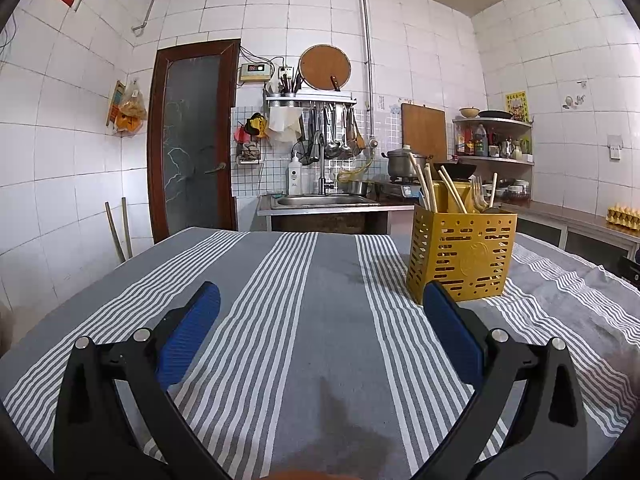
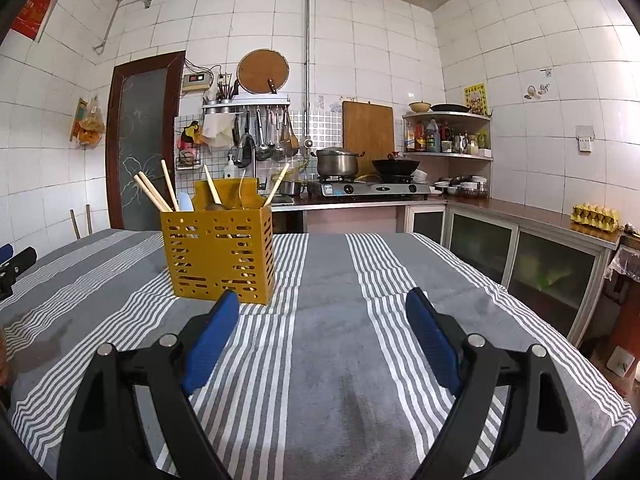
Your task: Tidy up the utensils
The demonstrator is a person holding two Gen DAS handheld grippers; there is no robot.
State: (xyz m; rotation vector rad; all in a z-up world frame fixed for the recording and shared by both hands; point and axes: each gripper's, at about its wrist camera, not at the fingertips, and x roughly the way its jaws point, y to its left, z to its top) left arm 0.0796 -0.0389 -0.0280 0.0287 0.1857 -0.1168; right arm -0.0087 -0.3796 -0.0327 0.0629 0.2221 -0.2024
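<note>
A yellow perforated utensil holder (image 1: 462,254) stands upright on the striped tablecloth, to the right in the left wrist view and left of centre in the right wrist view (image 2: 222,254). It holds wooden chopsticks (image 1: 426,186) (image 2: 154,194), a fork (image 1: 478,196) and spoons. My left gripper (image 1: 320,300) is open and empty, low over the cloth, the holder just beyond its right finger. My right gripper (image 2: 322,308) is open and empty, the holder just beyond its left finger. The left gripper's tip shows at the left edge of the right wrist view (image 2: 16,262).
The table is covered by a grey and white striped cloth (image 1: 304,320) (image 2: 340,320). Behind it are a sink (image 1: 320,200), a stove with a pot (image 2: 336,162) and wok (image 2: 396,166), a counter with an egg tray (image 2: 596,216), and a door (image 1: 190,140).
</note>
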